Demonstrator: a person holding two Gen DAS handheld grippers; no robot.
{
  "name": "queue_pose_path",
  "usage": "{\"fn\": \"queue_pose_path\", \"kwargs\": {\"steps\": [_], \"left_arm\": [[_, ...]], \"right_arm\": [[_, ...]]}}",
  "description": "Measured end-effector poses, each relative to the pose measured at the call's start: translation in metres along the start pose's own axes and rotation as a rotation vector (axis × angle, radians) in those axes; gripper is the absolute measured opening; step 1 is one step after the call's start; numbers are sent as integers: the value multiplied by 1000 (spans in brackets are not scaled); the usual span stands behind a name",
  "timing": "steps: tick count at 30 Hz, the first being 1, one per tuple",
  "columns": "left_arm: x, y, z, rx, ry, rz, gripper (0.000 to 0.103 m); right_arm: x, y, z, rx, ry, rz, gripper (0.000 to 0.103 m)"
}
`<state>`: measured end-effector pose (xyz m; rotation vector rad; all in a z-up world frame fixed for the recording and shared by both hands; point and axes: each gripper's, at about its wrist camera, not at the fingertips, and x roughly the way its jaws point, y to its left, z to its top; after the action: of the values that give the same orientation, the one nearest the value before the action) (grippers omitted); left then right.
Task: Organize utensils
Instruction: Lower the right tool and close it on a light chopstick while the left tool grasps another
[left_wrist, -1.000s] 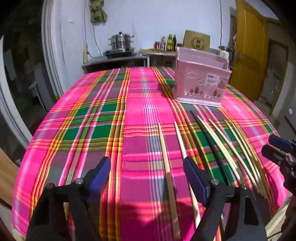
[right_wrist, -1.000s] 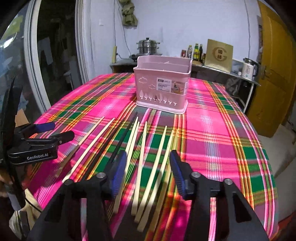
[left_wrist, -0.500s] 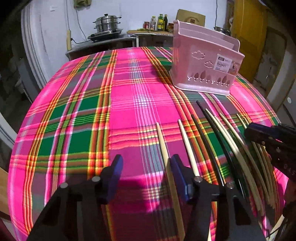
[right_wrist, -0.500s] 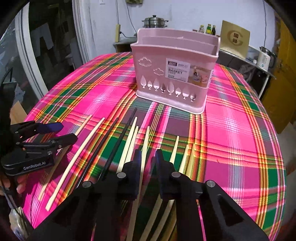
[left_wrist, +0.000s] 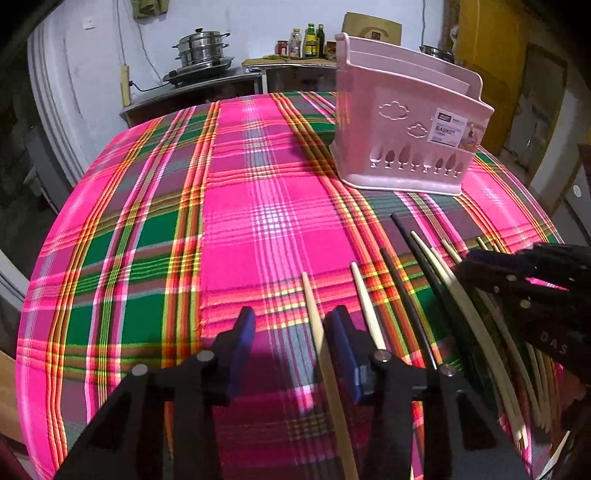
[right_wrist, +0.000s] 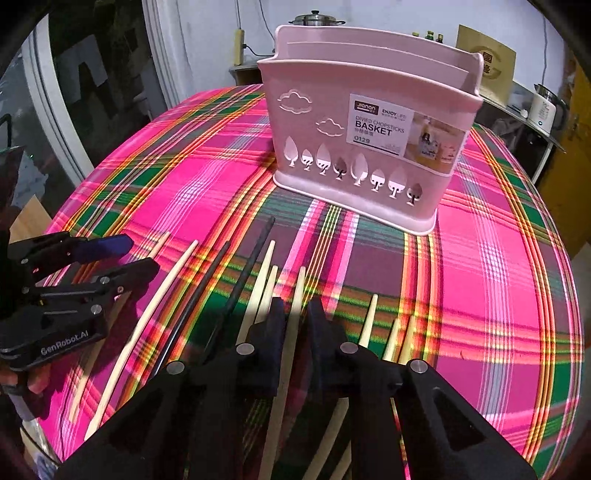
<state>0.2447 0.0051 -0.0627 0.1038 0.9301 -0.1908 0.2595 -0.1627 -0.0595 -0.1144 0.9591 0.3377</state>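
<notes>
Right gripper (right_wrist: 295, 314) jaws just closed on a chopstick (right_wrist: 297, 295) — left gripper (left_wrist: 291, 332) jaws, narrowing, straddle another chopstick (left_wrist: 312, 314), not yet pinching it.

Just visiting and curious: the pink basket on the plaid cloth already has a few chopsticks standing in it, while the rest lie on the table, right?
Not quite. The pink basket shows no chopsticks standing in it; in the right wrist view its rim is bare. All the chopsticks in view lie on the plaid cloth.

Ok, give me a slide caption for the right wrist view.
Right gripper closing on a pale chopstick, pink chopstick basket behind on the plaid tablecloth.
</notes>
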Motion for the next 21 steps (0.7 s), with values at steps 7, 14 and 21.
{"fn": "queue_pose_path", "kwargs": {"steps": [7, 14, 21], "left_arm": [[1, -11, 4, 44, 8, -25, 9], [-10, -7, 6, 20, 3, -66, 7], [-56, -6, 18, 26, -97, -92, 6]], "right_arm": [[2, -2, 6, 14, -1, 12, 7], [-24, -5, 12, 29, -65, 32, 7], [-62, -5, 19, 41, -152, 43, 6]]}}
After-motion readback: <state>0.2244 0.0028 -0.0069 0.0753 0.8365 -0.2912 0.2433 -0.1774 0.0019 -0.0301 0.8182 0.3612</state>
